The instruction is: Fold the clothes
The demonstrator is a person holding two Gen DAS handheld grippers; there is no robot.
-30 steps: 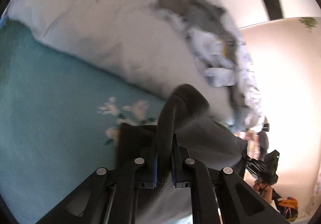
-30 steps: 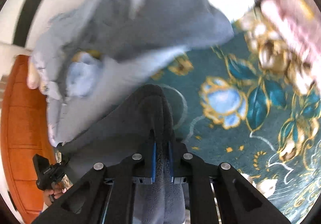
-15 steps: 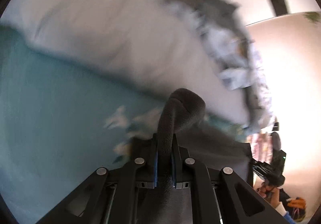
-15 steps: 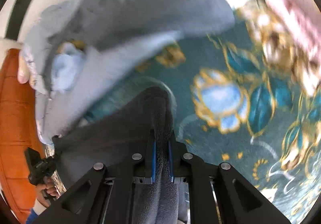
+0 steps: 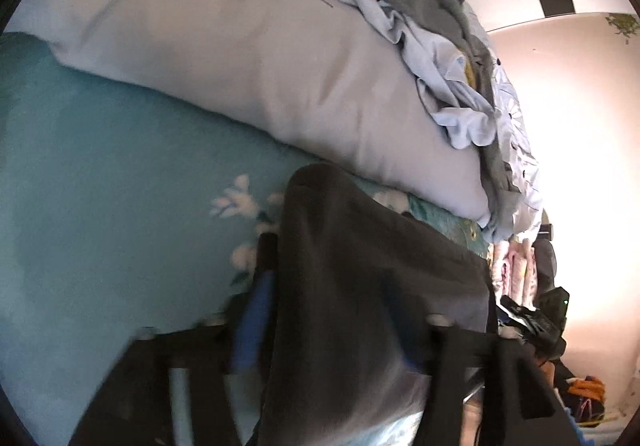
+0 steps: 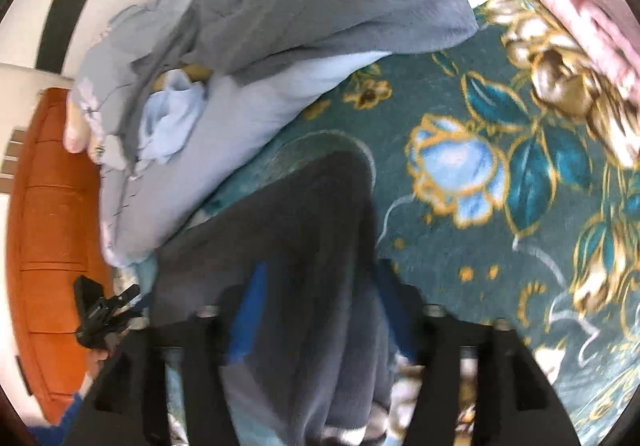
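Note:
A dark grey garment [image 5: 360, 286] lies on the teal floral bedspread [image 5: 100, 206] and stretches between both grippers. My left gripper [image 5: 336, 278] is open, its jaws spread wide, and the cloth's folded edge lies loose over the gap and covers the right finger. In the right wrist view the same garment [image 6: 304, 246] drapes between the spread jaws of my open right gripper [image 6: 320, 274]. Each view shows the other gripper at the far end of the cloth: the right one [image 5: 536, 318], the left one [image 6: 100, 310].
A pale grey pillow [image 5: 260, 46] lies just beyond the garment, with a heap of grey and light blue clothes [image 5: 432, 18] on top. Pink folded fabric [image 6: 592, 6] sits at the far right. An orange padded headboard [image 6: 44, 226] borders the bed.
Both grippers were shut on a pinched fold of the dark garment; both have opened, and the cloth now lies slack and wider between the fingers. The views steadied closer to the bedspread.

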